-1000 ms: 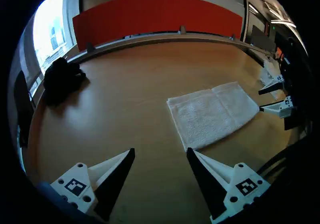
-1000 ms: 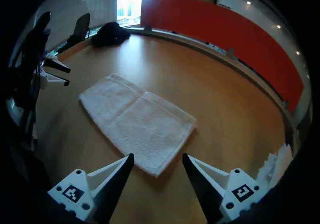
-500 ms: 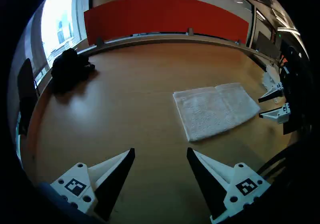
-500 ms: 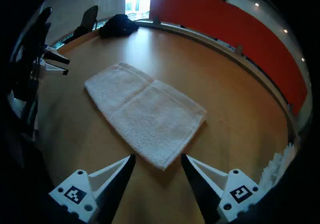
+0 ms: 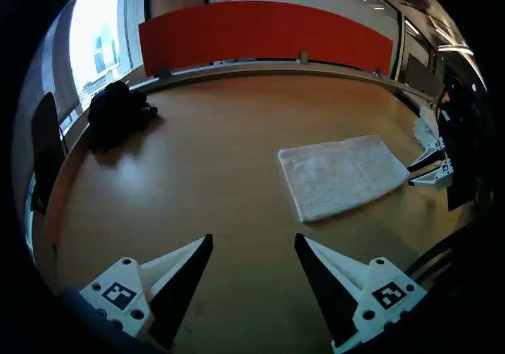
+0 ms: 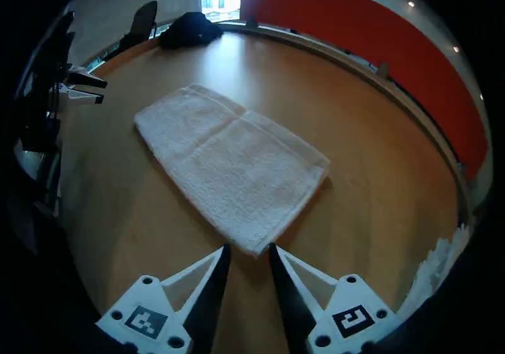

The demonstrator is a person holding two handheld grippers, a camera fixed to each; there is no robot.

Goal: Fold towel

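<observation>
A white towel (image 6: 233,165) lies flat on the wooden table (image 6: 353,183), folded, with a layer edge running across it. My right gripper (image 6: 249,249) sits at the towel's near corner, which lies between the fingertips; the jaws are narrowed but still apart and not pressing. In the left gripper view the same towel (image 5: 341,174) lies right of centre, with the right gripper (image 5: 424,170) at its far right edge. My left gripper (image 5: 252,240) hovers open over bare table, well short of the towel. It also appears as the left gripper (image 6: 85,86) at the left of the right gripper view.
A black bag (image 5: 117,111) rests at the table's far left corner. A red partition (image 5: 265,35) runs along the far edge. A dark chair (image 5: 44,146) stands beyond the left side. Crumpled white material (image 6: 435,262) lies near the right edge.
My right gripper has moved forward to the towel's near corner and its jaws have narrowed around it. My left gripper has drawn back a little from the towel and stays open.
</observation>
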